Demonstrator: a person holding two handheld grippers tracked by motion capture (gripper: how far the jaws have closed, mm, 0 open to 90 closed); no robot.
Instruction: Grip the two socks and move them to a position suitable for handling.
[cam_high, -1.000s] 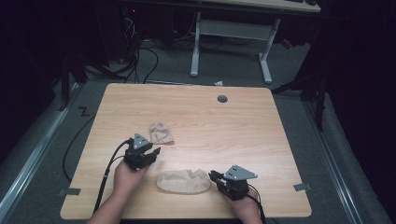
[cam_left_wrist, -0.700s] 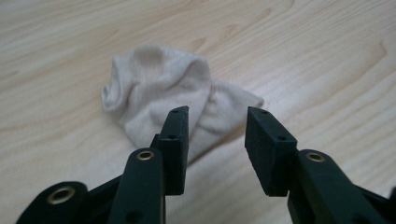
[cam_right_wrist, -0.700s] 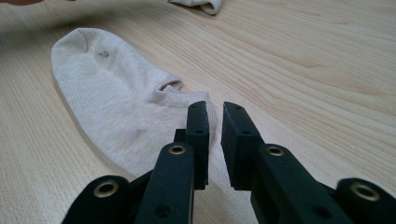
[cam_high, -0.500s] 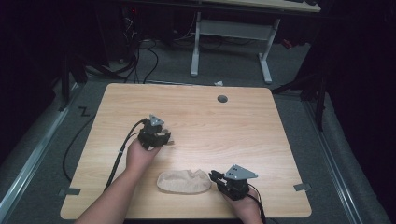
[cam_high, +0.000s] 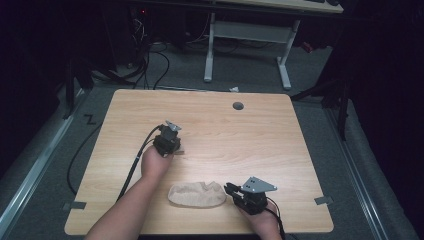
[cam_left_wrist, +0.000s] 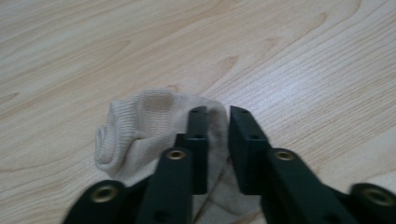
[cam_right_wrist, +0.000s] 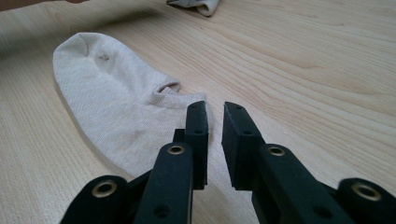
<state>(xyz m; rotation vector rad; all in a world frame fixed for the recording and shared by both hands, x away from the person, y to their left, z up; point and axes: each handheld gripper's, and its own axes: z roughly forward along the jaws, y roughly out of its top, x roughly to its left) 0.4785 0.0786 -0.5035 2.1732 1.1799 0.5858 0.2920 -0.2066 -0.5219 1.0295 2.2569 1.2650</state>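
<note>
Two beige ankle socks lie on the wooden table (cam_high: 250, 135). One crumpled sock (cam_left_wrist: 140, 126) sits left of the middle, largely covered by my left gripper (cam_high: 172, 149) in the high view. In the left gripper view the jaws (cam_left_wrist: 218, 112) have just been closing and now pinch a fold of its fabric. The other sock (cam_high: 196, 195) lies flat near the front edge. My right gripper (cam_high: 229, 188) rests at that sock's cuff end, shut, with bare wood showing in the narrow gap (cam_right_wrist: 215, 107); the cuff (cam_right_wrist: 187, 98) reaches its left jaw.
A round cable hole (cam_high: 238, 106) is in the table's far side. The crumpled sock's edge (cam_right_wrist: 198, 5) shows at the top of the right gripper view. Beyond the table stand a white desk frame (cam_high: 210, 45) and floor cables (cam_high: 150, 60). A cable (cam_high: 137, 160) trails from the left gripper.
My left gripper moved away from the flat sock to the crumpled sock farther back, came down over it and its jaws narrowed onto the fabric. The right gripper stayed put.
</note>
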